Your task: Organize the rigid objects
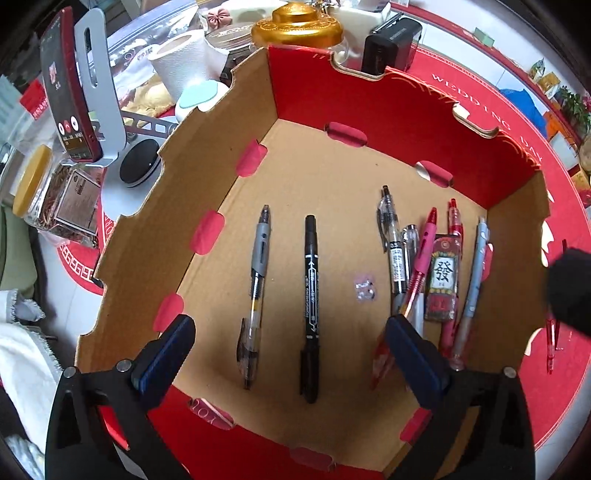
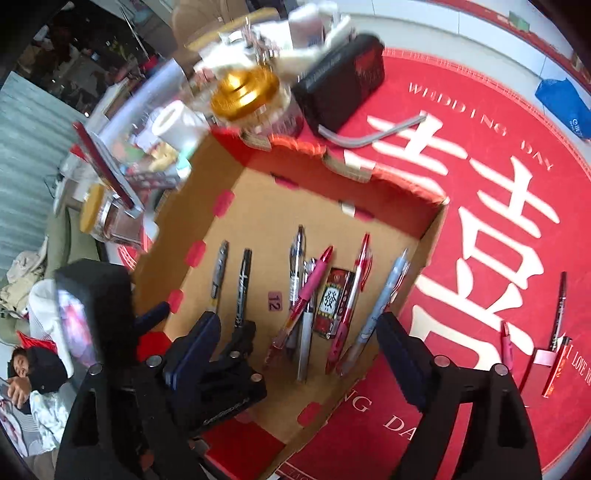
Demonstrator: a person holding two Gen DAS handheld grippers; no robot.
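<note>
An open cardboard box with red outer walls holds several pens laid side by side. A grey pen and a black marker lie left of centre. A clear black pen, a pink pen, a light blue pen and a mahjong-print tile crowd the right side. My left gripper hangs open over the grey pen and marker, holding nothing. My right gripper is open above the right-hand cluster, with nothing between its pads.
On the red round mat outside the box lie a black pen, a pink pen and a red card. Behind the box stand a gold-lidded jar, a black case, a paper roll and a phone on a stand.
</note>
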